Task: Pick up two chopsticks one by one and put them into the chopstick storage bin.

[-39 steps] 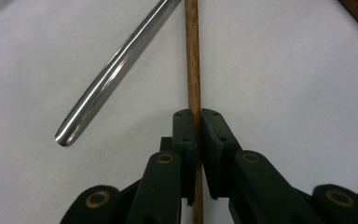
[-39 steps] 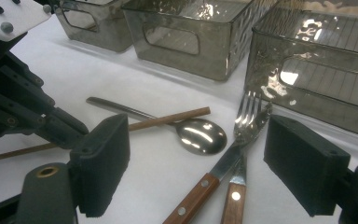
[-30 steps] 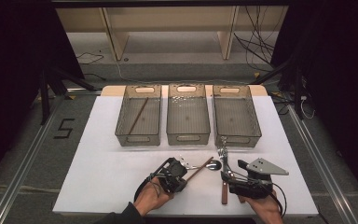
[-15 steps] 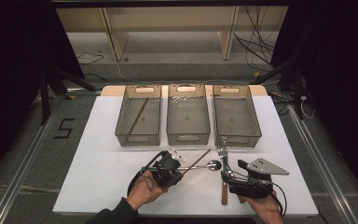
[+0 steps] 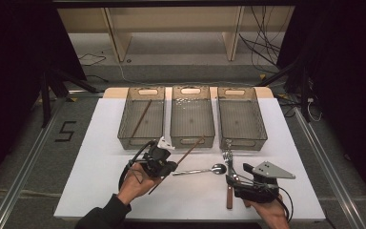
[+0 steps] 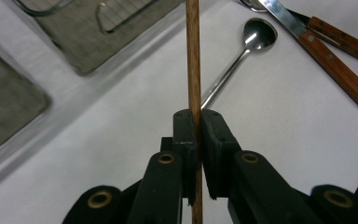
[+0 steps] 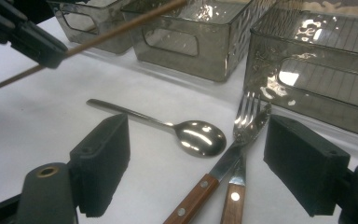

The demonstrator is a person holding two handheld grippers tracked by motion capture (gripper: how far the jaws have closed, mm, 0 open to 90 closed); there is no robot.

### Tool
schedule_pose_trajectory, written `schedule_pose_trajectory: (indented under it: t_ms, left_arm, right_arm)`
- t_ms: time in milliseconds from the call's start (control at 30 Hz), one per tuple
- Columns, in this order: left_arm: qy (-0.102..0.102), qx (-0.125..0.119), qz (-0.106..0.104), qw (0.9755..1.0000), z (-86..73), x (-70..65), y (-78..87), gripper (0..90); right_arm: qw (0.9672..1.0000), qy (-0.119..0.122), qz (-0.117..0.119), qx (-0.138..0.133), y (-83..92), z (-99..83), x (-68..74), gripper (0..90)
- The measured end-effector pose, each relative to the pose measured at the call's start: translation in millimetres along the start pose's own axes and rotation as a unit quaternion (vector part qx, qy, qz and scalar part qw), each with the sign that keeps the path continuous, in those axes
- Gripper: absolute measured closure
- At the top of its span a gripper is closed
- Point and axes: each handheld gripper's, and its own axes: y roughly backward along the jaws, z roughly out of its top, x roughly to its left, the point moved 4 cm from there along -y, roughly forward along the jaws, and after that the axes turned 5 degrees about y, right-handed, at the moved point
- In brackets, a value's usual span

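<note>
My left gripper [image 5: 166,163] is shut on a brown wooden chopstick [image 5: 191,148] and holds it off the white table, its far tip near the middle bin [image 5: 192,141]. In the left gripper view the chopstick [image 6: 194,56] runs straight up between the closed jaws [image 6: 197,126]. My right gripper [image 5: 237,183] is open and low at the front right; between its jaws [image 7: 203,161] lie a steel spoon [image 7: 200,136] and a fork [image 7: 249,114] crossed with a knife [image 6: 326,56], both wooden-handled. The spoon [image 5: 205,170] rests between the two grippers.
Three clear plastic bins stand side by side at the back of the table: the left bin [image 5: 124,138] holds another chopstick [image 5: 141,117], and the right bin [image 5: 243,142] is closest to the fork. Dark floor and rails flank the table.
My left gripper has risen and moved left and toward the bins with the chopstick clamped in it. The right gripper, spoon, fork and knife stayed put.
</note>
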Motion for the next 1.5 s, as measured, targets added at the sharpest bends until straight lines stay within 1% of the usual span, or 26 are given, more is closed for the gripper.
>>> schedule_pose_trajectory:
  t_ms: [167, 200, 267, 333, 400, 467, 500, 667, 733, 867, 900, 1033, 1233, 1333, 1400, 1500]
  left_arm:
    - [0.008, -0.024, 0.012, 0.9996, 8.5, 14.1, 14.5, 84.5]
    - [0.015, -0.031, 0.014, 0.9993, 10.6, 17.5, 16.6, 84.5]
    - [0.022, -0.04, 0.019, 0.9988, 14.5, 25.6, 20.9, 84.5]
    - [0.026, -0.046, 0.026, 0.9983, 19.0, 34.7, 24.6, 84.5]
    - [0.035, -0.059, 0.033, 0.9971, 24.6, 43.1, 27.9, 84.5]
    - [0.038, -0.064, 0.036, 0.9965, 28.8, 49.5, 30.7, 84.6]
    - [0.044, -0.071, 0.038, 0.9958, 31.6, 52.4, 31.6, 84.5]
    - [0.049, -0.088, 0.054, 0.9935, 43.6, 70.7, 39.4, 84.5]
    - [0.053, -0.095, 0.057, 0.9925, 47.0, 75.5, 42.3, 84.5]
    - [0.058, -0.103, 0.064, 0.991, 54.3, 86.8, 47.5, 84.5]
    - [0.06, -0.102, 0.064, 0.9909, 55.7, 89.7, 48.1, 84.5]
    - [0.065, -0.102, 0.071, 0.9901, 60.5, 99.3, 48.1, 84.5]
    - [0.066, -0.102, 0.083, 0.9892, 70.5, 114.1, 49.8, 84.5]
    - [0.067, -0.108, 0.082, 0.9885, 75.4, 119.9, 50.5, 84.5]
    - [0.072, -0.11, 0.086, 0.9876, 78.7, 125.4, 50.2, 84.5]
    - [0.075, -0.109, 0.091, 0.987, 82.6, 131.7, 48.8, 84.5]
  right_arm:
    - [1.0, 0.001, -0.001, -0.001, 0.1, 0.2, -0.2, 23.2]
    - [1.0, 0.0, 0.0, -0.001, 0.2, 0.2, -0.2, 23.3]
    - [1.0, 0.0, 0.0, -0.002, 0.3, 0.3, -0.2, 23.2]
    - [1.0, 0.0, 0.0, -0.002, 0.3, 0.4, -0.2, 23.3]
    - [1.0, -0.001, 0.001, -0.002, 0.2, 0.4, -0.2, 23.2]
    - [1.0, -0.002, 0.001, -0.003, 0.2, 0.5, -0.5, 23.2]
    - [1.0, -0.002, 0.001, -0.003, 0.2, 0.5, -0.6, 23.2]
    - [1.0, -0.003, 0.001, -0.003, 0.2, 0.3, -1.1, 23.2]
    - [1.0, -0.004, 0.001, -0.003, 0.3, 0.2, -1.1, 23.2]
    - [1.0, -0.004, 0.002, -0.003, 0.3, 0.1, -1.4, 23.2]
    - [1.0, -0.004, 0.002, -0.003, 0.2, 0.1, -1.4, 23.2]
    - [1.0, -0.005, 0.002, -0.003, 0.1, 0.1, -1.2, 23.2]
    - [1.0, -0.005, 0.002, -0.003, 0.1, 0.0, -1.5, 23.2]
    - [1.0, -0.005, 0.003, -0.003, 0.2, -0.1, -1.7, 23.2]
    - [1.0, -0.005, 0.003, -0.003, 0.0, -0.2, -1.9, 23.2]
    - [1.0, -0.005, 0.002, -0.003, 0.2, 0.0, -1.7, 23.2]
